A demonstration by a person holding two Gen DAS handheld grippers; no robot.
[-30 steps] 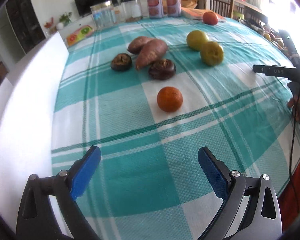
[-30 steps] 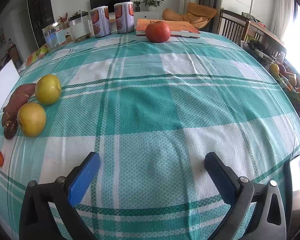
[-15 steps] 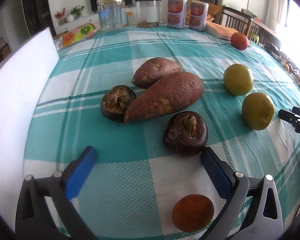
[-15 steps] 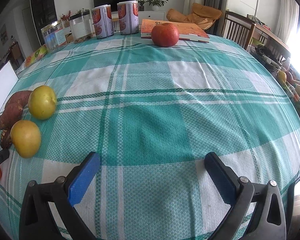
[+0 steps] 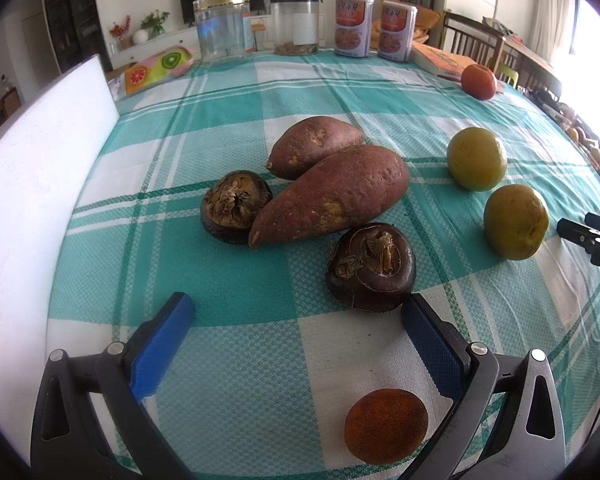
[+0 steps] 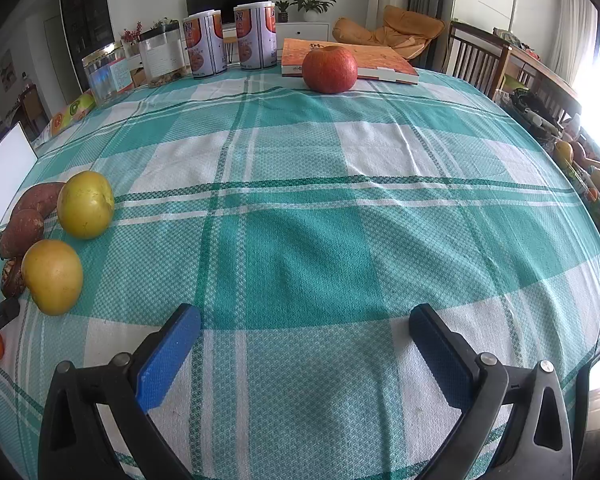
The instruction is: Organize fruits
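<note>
My left gripper (image 5: 296, 304) is open just above the checked cloth. A small orange (image 5: 386, 426) lies between its fingers near the right one, untouched. Just ahead of the right fingertip sits a dark water chestnut (image 5: 371, 267). Beyond are two sweet potatoes (image 5: 332, 196) (image 5: 316, 146) and a second chestnut (image 5: 236, 213). Two yellow-green fruits (image 5: 477, 159) (image 5: 515, 222) lie to the right, and a red fruit (image 5: 478, 81) sits far back. My right gripper (image 6: 304, 314) is open over bare cloth. The yellow fruits (image 6: 86, 204) (image 6: 53, 277) are to its left and the red fruit (image 6: 330, 69) is far ahead.
A white board (image 5: 32, 184) stands along the table's left edge. Jars (image 5: 222, 28) and cans (image 6: 256, 36) line the far edge beside a book (image 6: 380, 60). Chairs (image 6: 476, 60) stand at the right. Part of the right gripper (image 5: 588, 236) shows at the right rim of the left wrist view.
My left gripper moved forward over the orange to the sweet potato pile, then stopped. The orange now lies between its fingers. My right gripper crept slightly forward.
</note>
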